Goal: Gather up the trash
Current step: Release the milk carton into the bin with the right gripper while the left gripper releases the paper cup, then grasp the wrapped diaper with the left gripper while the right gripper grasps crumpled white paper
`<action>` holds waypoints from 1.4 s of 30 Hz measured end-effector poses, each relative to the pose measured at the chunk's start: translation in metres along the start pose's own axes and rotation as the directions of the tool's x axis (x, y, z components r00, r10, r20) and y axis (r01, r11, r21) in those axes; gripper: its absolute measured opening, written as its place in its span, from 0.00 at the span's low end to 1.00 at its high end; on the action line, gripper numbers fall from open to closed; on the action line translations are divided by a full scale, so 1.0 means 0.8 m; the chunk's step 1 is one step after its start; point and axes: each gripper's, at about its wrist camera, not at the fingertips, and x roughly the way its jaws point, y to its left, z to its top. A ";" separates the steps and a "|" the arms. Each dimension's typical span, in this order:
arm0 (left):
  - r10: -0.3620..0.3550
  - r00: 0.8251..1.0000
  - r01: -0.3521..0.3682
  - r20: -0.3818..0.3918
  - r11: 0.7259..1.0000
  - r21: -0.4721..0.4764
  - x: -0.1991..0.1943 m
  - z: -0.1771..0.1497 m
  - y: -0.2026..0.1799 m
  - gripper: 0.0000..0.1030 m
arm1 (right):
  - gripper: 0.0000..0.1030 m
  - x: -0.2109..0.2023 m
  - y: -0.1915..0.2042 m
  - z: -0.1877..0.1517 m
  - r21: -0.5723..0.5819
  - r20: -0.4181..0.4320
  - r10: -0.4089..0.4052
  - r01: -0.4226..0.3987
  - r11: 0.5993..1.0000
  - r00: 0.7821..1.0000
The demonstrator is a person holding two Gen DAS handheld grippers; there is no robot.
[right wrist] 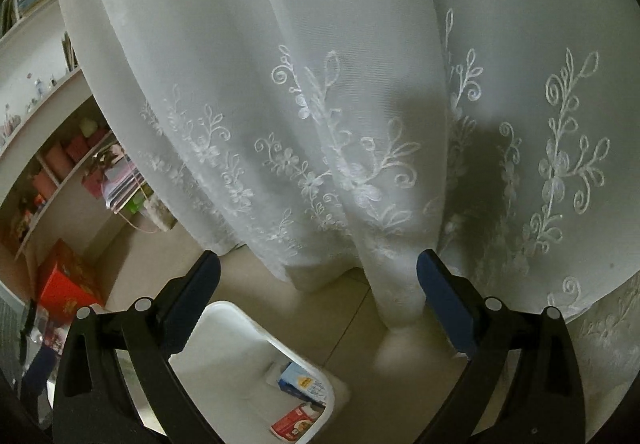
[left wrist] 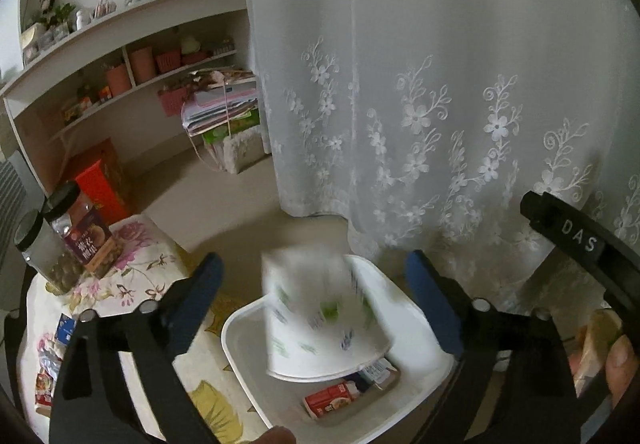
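Seen from the left wrist: paper cup [left wrist: 320, 320], blurred and tipped mouth-down, over the white bin [left wrist: 404, 416] beside the floral-cloth surface [left wrist: 132, 284], a red packet [left wrist: 330, 400] already in the bin's bottom. Left tool [left wrist: 316, 296] spread wide, pads clear of the cup on both sides. Right tool [right wrist: 320, 304] likewise spread, nothing between, aimed past the bin's far edge toward the curtain [right wrist: 320, 104]. Judged light, thin-walled, easily crushed; best pinched gently across the rim or mid-wall. More wrappers [left wrist: 48, 376] near the surface's left edge, likely limp and slippery; jars [left wrist: 72, 236] at its far corner.
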 end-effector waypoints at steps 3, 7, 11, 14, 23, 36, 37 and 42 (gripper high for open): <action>0.005 1.000 -0.005 -0.023 1.000 -0.008 0.004 -0.005 0.007 0.89 | 0.92 0.000 0.005 -0.002 -0.014 -0.004 0.005 -0.005 1.000 1.000; 0.016 0.999 -0.016 -0.034 1.000 -0.020 0.001 -0.011 0.020 0.89 | 0.93 -0.002 0.015 -0.004 -0.039 -0.004 0.008 -0.008 0.999 1.000; 0.037 0.999 -0.038 -0.033 0.999 -0.012 -0.005 -0.019 0.030 0.89 | 0.93 -0.006 0.029 -0.010 -0.074 -0.005 0.011 -0.012 0.997 1.000; 0.055 0.998 -0.055 -0.029 0.998 -0.006 -0.010 -0.026 0.038 0.89 | 0.93 -0.007 0.041 -0.015 -0.100 -0.011 0.017 -0.018 0.995 1.000; 0.109 0.992 -0.111 -0.058 0.993 -0.041 -0.030 -0.056 0.084 0.89 | 0.93 -0.020 0.110 -0.053 -0.276 -0.029 0.028 -0.034 0.960 0.999; 0.264 0.942 -0.295 -0.206 0.946 -0.136 -0.061 -0.161 0.217 0.89 | 0.93 -0.035 0.217 -0.152 -0.459 -0.172 0.099 -0.169 0.872 0.980; 0.273 0.938 -0.306 -0.214 0.941 -0.144 -0.064 -0.167 0.226 0.89 | 0.93 -0.037 0.228 -0.166 -0.470 -0.195 0.114 -0.195 0.861 0.974; 0.324 0.903 -0.382 -0.281 0.905 -0.187 -0.081 -0.208 0.274 0.89 | 0.93 -0.043 0.273 -0.221 -0.539 -0.281 0.141 -0.278 0.795 0.949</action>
